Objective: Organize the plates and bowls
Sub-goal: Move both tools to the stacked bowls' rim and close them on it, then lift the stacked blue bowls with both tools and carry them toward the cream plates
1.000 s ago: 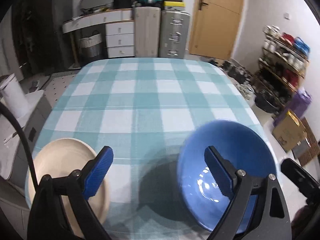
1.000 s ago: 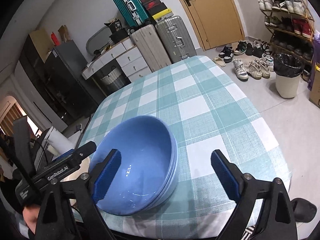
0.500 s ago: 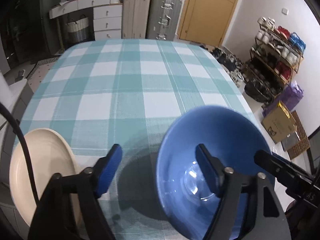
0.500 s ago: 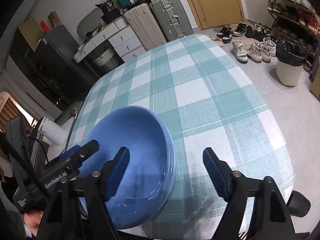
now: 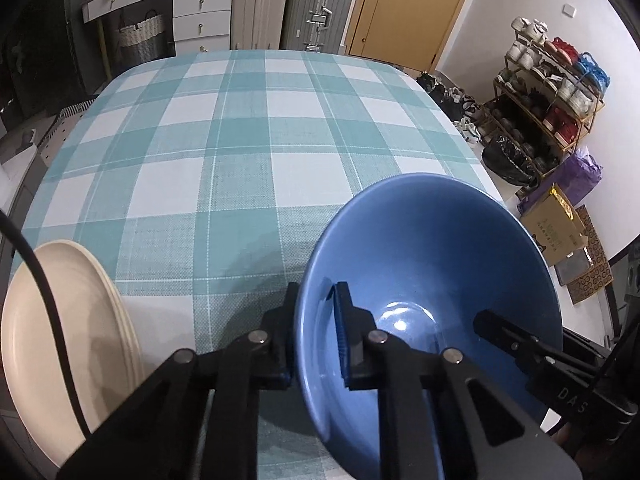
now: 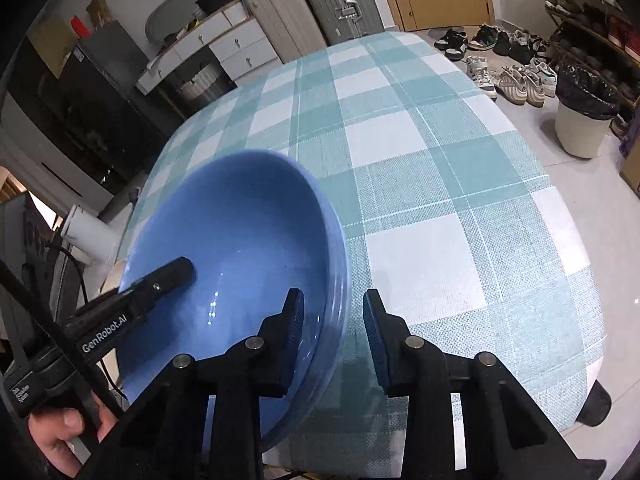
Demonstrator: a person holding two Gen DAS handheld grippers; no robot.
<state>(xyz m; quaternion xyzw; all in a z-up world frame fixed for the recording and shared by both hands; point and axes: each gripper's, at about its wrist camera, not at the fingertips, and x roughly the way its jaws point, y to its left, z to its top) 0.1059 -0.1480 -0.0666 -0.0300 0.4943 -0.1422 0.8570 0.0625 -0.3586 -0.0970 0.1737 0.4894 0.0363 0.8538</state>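
Observation:
A blue bowl [image 5: 440, 248] [image 6: 240, 220], seemingly a stack of two, sits at the near edge of the checked table [image 5: 240, 140]. My left gripper [image 5: 314, 320] is closing on its left rim, one pad outside and one inside, pressing the wall. My right gripper [image 6: 334, 312] straddles the opposite rim and is closing; a gap still shows between its outer pad and the bowl. Each view shows a finger [image 5: 500, 328] [image 6: 168, 276] of the other gripper inside the bowl. Cream plates [image 5: 60, 340] lie stacked to the left.
The teal-and-white cloth [image 6: 420, 160] stretches away beyond the bowl. Suitcases [image 5: 320, 4] and drawers stand behind the table. A shoe rack [image 5: 552, 92], a cardboard box [image 5: 556, 232] and a bin [image 6: 580, 128] are on the floor to the right. A person's hand [image 6: 60, 436] holds the left gripper.
Both grippers have come down onto the blue bowl. Their jaws have narrowed from wide open to either side of opposite rims, the left now pinching the rim.

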